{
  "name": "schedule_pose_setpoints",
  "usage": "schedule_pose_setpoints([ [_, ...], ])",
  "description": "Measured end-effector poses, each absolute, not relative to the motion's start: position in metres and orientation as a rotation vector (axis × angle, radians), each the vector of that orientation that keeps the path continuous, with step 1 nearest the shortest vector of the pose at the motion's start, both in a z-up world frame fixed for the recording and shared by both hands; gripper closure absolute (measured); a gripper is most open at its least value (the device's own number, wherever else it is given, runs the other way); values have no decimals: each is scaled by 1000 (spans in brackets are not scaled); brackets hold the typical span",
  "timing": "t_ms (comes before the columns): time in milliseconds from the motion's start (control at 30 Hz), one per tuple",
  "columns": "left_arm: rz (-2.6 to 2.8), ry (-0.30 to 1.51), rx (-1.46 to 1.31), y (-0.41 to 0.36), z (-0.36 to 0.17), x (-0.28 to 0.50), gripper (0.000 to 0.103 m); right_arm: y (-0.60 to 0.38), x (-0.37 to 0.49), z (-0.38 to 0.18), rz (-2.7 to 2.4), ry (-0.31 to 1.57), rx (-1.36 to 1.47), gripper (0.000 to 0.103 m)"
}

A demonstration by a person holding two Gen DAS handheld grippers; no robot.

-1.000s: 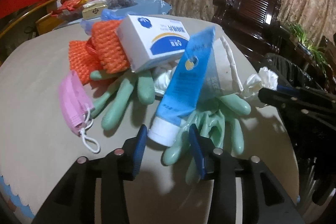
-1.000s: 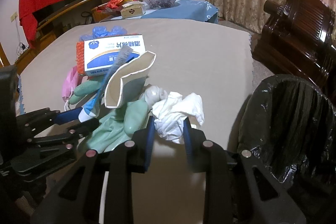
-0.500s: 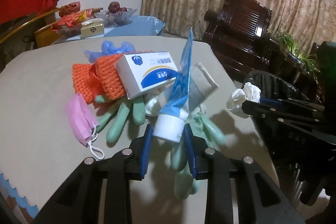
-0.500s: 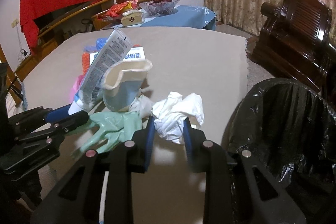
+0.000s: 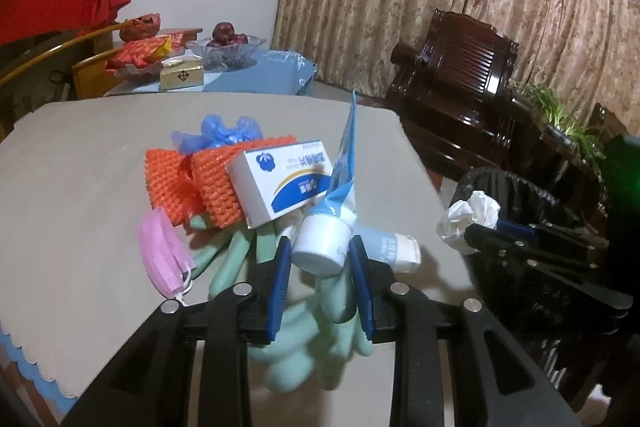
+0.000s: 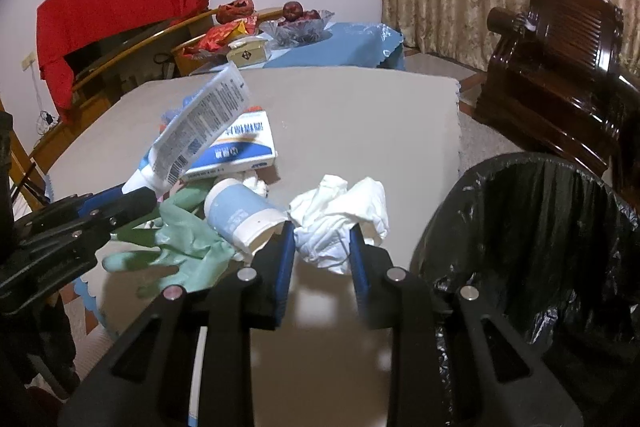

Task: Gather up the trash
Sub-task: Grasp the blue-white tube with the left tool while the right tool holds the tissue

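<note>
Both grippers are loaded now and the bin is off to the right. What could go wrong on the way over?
The left gripper grips the blue tube only at its cap, so the long body may swing or slip. The crumpled tissue in the right gripper is loose and could snag on the bin liner.

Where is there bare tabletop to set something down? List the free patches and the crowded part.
Free: the far stretch of the table beyond the white box, toward the blue-covered table; the strip between the crumpled tissue and the bin; the cloth left of the pink mask. Crowded: the pile of green gloves, orange netting, box and cup.
</note>
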State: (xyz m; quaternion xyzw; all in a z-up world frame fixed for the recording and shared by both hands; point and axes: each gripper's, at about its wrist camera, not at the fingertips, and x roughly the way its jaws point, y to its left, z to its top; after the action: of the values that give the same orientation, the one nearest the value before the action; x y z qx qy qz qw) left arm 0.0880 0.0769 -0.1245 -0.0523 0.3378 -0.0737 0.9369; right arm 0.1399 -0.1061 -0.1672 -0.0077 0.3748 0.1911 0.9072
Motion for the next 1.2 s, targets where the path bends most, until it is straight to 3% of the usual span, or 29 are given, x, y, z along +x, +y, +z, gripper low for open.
schedule_pose_setpoints([
  [233, -134, 745, -120, 87, -142, 87, 73, -99, 143, -173, 401, 795, -24, 77],
  [533, -128, 822, -137, 92, -166, 105, 64, -90, 150, -179, 406, 829, -39, 77],
  [700, -118, 836, -131, 95, -173, 109, 49, -90, 154, -180, 404, 839, -39, 77],
  [1133, -133, 772, -46, 84, -157, 122, 50, -88, 160, -184, 401, 845, -32, 77],
  [1200, -152, 773, -30, 79, -159, 128, 60, -88, 161, -184, 401, 843, -31, 77],
])
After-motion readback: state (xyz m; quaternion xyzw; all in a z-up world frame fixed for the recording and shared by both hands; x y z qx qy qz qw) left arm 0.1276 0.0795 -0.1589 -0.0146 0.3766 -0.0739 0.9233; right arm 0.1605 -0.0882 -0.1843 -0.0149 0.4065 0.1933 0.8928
